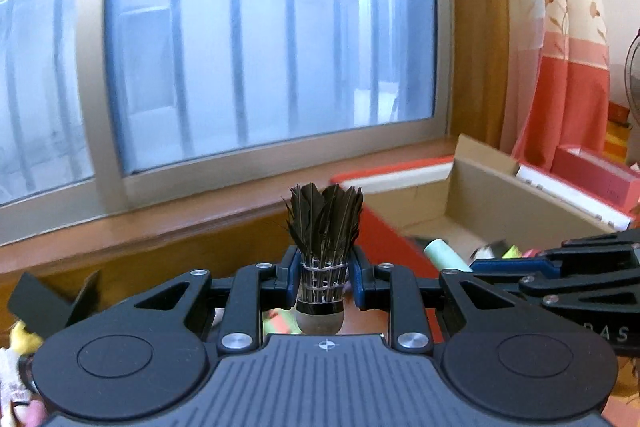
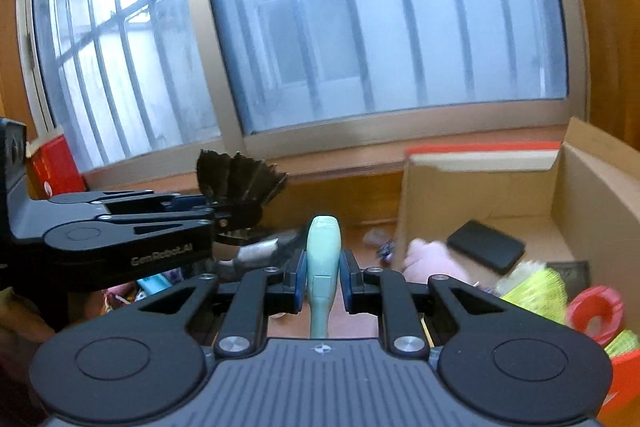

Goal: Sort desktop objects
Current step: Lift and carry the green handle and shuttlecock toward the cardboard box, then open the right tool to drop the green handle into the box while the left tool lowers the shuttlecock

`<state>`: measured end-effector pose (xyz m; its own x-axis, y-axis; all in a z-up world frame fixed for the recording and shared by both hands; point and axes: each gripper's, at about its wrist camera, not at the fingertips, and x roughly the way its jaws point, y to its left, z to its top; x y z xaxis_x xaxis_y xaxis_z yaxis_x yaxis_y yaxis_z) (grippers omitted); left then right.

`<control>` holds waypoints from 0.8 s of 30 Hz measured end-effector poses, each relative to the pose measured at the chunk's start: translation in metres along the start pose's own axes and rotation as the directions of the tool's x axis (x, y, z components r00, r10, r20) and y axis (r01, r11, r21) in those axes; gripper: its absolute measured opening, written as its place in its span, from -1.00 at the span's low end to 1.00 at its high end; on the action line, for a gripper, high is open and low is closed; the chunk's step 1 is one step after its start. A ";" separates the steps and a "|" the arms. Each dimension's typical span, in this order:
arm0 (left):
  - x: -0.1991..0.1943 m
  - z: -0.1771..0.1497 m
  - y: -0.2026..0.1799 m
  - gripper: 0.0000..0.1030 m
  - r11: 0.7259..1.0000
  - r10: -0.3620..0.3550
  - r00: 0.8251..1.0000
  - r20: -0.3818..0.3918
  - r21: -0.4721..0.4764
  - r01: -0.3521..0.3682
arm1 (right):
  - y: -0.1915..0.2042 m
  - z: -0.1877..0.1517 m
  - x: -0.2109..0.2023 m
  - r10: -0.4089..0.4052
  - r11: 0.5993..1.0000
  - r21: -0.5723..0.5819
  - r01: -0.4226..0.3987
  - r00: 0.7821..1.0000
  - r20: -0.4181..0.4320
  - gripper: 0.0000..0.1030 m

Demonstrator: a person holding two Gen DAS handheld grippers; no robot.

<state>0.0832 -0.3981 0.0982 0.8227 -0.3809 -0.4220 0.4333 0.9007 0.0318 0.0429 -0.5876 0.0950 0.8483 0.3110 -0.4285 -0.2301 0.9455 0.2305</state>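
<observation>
Left wrist view. Left tongs (image 1: 320, 277) clamped on a black-feathered shuttlecock (image 1: 322, 247), blue pads pressing the threaded stems just above its cork. The shuttlecock stands upright, feathers up, held off the tabletop in front of the window (image 1: 256, 39). To the right, an open cardboard box (image 1: 508, 195) with a pale green item (image 1: 442, 254) near its front; the contents are blurred. The right tongs' black frame enters from the right edge in front of that box. A curtain (image 1: 560, 67), cream above and red below, hangs at far right.

Right wrist view. Right tongs (image 2: 323, 281) closed on a mint-green handled object (image 2: 322, 267), which runs lengthwise between the pads, broad end forward. I cannot tell what the object is. The left tongs (image 2: 224, 213) come in from the left, carrying the shuttlecock (image 2: 240, 179), feathers fanned up towards the window (image 2: 380, 27). Right of centre sits the cardboard box (image 2: 480, 183), and inside it a black flat case (image 2: 486, 246), something pink and soft (image 2: 434, 259), a yellow-green shuttlecock (image 2: 536, 291) and a red ring (image 2: 596, 311). Small clutter on the tabletop (image 2: 360, 323) below the left tongs is too blurred to name.
</observation>
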 end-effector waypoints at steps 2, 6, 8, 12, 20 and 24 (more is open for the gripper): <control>0.007 0.009 -0.013 -0.48 1.000 -0.010 1.000 0.010 -0.001 0.010 | -0.014 0.007 -0.006 0.008 1.000 0.004 -0.008 1.000 0.021 -0.63; 0.023 0.025 -0.037 -0.48 1.000 -0.025 0.999 0.025 0.002 0.025 | -0.042 0.019 -0.012 0.013 1.000 0.011 -0.014 0.999 0.050 -0.63; 0.031 0.032 -0.049 -0.48 0.999 -0.033 0.999 0.030 0.003 0.033 | -0.055 0.023 -0.012 0.005 1.000 0.013 -0.006 0.998 0.055 -0.63; 0.050 0.042 -0.068 -0.48 0.999 -0.047 0.999 0.024 0.006 0.046 | -0.082 0.031 -0.012 -0.011 1.000 0.018 0.010 0.998 0.064 -0.63; 0.092 0.052 -0.098 -0.48 0.997 -0.081 0.996 -0.026 0.001 0.081 | -0.132 0.041 -0.007 -0.065 0.998 0.024 0.063 0.995 0.070 -0.63; 0.112 0.056 -0.112 -0.48 0.995 -0.101 0.993 -0.053 -0.004 0.101 | -0.149 0.038 -0.003 -0.093 0.995 0.033 0.091 0.994 0.062 -0.63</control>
<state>0.1471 -0.5529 0.0983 0.7540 -0.4579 -0.4709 0.5125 0.8586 -0.0143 0.0932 -0.7325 0.0953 0.8937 0.2156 -0.3935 -0.1364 0.9661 0.2194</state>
